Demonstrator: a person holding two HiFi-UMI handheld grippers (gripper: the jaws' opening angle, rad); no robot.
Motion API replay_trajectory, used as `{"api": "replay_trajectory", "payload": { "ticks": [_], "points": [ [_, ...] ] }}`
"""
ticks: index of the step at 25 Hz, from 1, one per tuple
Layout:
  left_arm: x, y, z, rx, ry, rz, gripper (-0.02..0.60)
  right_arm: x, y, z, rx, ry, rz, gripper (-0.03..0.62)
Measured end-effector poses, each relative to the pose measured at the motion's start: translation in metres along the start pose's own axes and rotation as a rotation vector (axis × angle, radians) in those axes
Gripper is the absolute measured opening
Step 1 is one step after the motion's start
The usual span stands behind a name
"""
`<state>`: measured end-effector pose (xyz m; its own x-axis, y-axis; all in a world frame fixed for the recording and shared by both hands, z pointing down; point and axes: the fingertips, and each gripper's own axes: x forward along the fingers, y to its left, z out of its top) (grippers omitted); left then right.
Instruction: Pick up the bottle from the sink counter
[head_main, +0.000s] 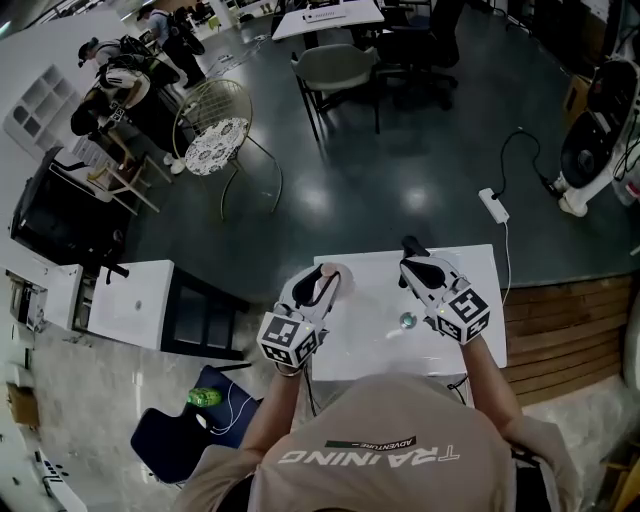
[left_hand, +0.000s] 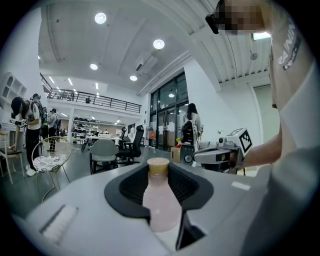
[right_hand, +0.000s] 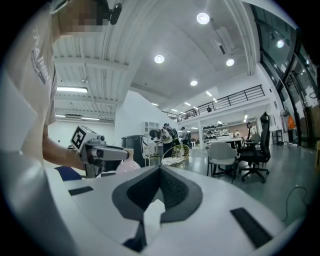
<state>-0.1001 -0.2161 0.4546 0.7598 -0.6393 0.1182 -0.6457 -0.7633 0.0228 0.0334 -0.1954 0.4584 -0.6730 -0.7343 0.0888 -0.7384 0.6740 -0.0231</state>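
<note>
The person stood over a white worktop with a gripper in each hand, both pointing roughly level. The left gripper had its jaws closed on the bottle, one on each side of its pale pink body, with the tan cap poking up between the dark pads. From above, the bottle sat at the worktop's left far corner, upright in the grip; I could not tell whether its base rested on the surface or hung clear of it.

The right gripper was held beside the left one, well apart from it, over the far right part of the worktop. Its jaws met at the tips and nothing was between them. A small round greenish thing lay on the worktop just below that gripper.

Beyond the worktop the dark floor carried a white power strip, a grey chair and a round wire chair. A few people stood at the far left.
</note>
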Motion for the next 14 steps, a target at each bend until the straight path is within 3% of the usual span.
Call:
{"api": "replay_trajectory", "payload": {
  "ticks": [8,14],
  "points": [
    [-0.002,0.0,0.005,-0.006,0.0,-0.013,0.129,0.004,0.002,-0.001,0.009,0.014,0.013,0.006],
    [0.001,0.006,-0.01,-0.064,-0.011,-0.016,0.129,0.008,-0.001,-0.011,0.005,0.03,0.026,0.006]
  ]
}}
